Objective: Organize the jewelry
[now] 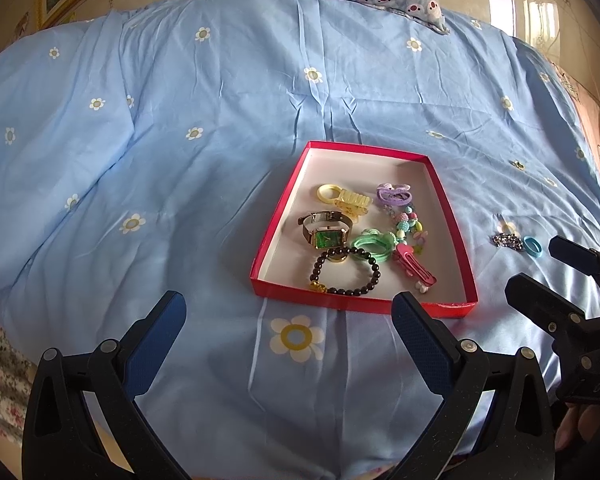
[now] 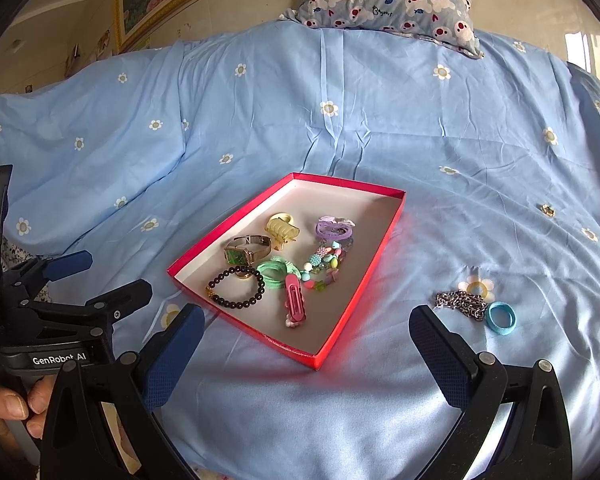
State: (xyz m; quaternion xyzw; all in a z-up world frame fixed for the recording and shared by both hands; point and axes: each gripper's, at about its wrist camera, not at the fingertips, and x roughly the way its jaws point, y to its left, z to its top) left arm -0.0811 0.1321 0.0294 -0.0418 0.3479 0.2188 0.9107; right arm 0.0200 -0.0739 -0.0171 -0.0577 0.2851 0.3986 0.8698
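Most of the sorting looks done. The red box (image 2: 342, 316) sits on the blue bedsheet (image 2: 260, 120) and already holds the bulk of the jewelry: a green-faced watch (image 2: 242, 254), a black bead bracelet (image 2: 236, 286) at the box's near edge, a yellow claw clip (image 2: 282, 230), a purple hair tie (image 2: 334, 228) toward the far side of the box, a green hair tie (image 2: 278, 272), a pastel bead string (image 2: 324, 262) and a pink hair clip (image 2: 294, 298).

Outside the box, to its right, a silver chain (image 2: 460, 304) and a blue ring band (image 2: 501, 319) lie on the sheet, touching or nearly so. Judging by this, those two are what is left to move in. Farther right of the box a small gold-toned item (image 2: 547, 210) rests on the sheet; it is too small to tell whether it is jewelry or part of the flower print.

The left gripper (image 1: 288, 320) hovers just in front of the box's near edge, jaws spread wide and holding nothing. The right gripper (image 2: 306, 334) hangs over the box's near right corner, jaws equally wide apart and empty, with the chain just beyond its right finger.

A gold object under the bracelet, beside the watch, is half hidden and hard to identify. The pieces in the box overlap, so smaller items beneath may go unseen. The bed's near edge is cut off by the gripper bodies.
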